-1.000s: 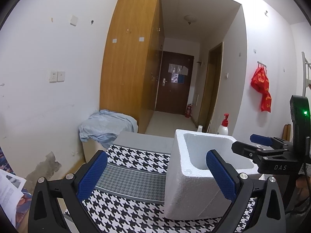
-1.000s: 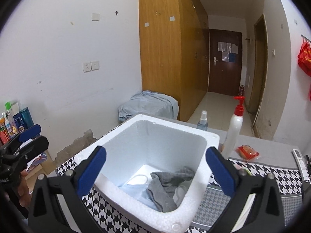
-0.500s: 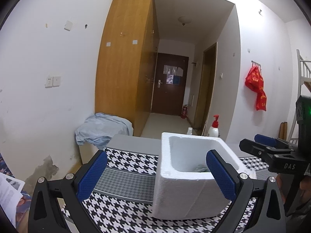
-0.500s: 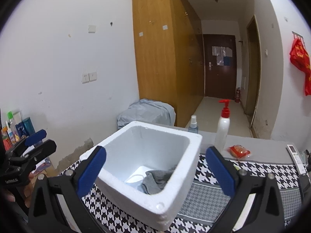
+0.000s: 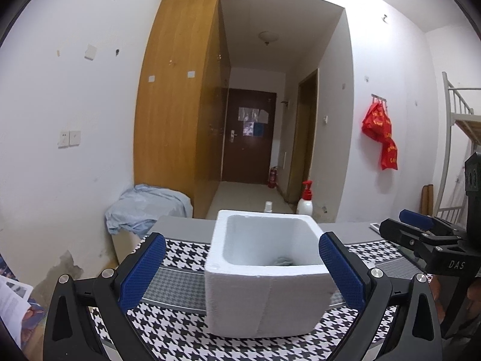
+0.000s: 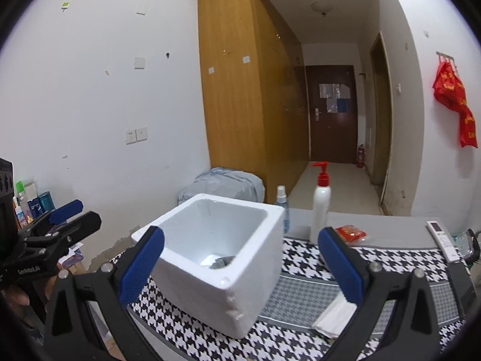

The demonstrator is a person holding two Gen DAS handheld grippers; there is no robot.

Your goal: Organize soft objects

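Hidden in the box: from my left wrist view I see only a scrap of grey cloth [image 5: 282, 261] over the near rim of the white foam box [image 5: 266, 285]; the rest is cut off by the wall. From the right wrist view the grey cloth [image 6: 222, 261] and something pale beside it show low in the corner; I cannot tell what the pale piece is.
Cut off: the spray bottle [image 6: 282, 207] is half hidden behind the foam box [image 6: 216, 258] in the right view; in the left view only its cap shows. A white folded item [image 6: 335, 316] lies on the houndstooth cloth [image 6: 300, 297], partly behind my right finger.
Left gripper [image 5: 240, 273]: spread wide, holding nothing, raised in front of the box; the box sits between the two blue pads in view, apart from both.
Right gripper [image 6: 240, 266]: spread wide, empty, raised and short of the box, which lies toward its left pad.
Soft item: in the bottom of the box, well apart from both claws.
Behind the box: pump bottle [image 6: 321, 204], red packet [image 6: 350, 234], remote [image 6: 443, 239] on the grey tabletop.
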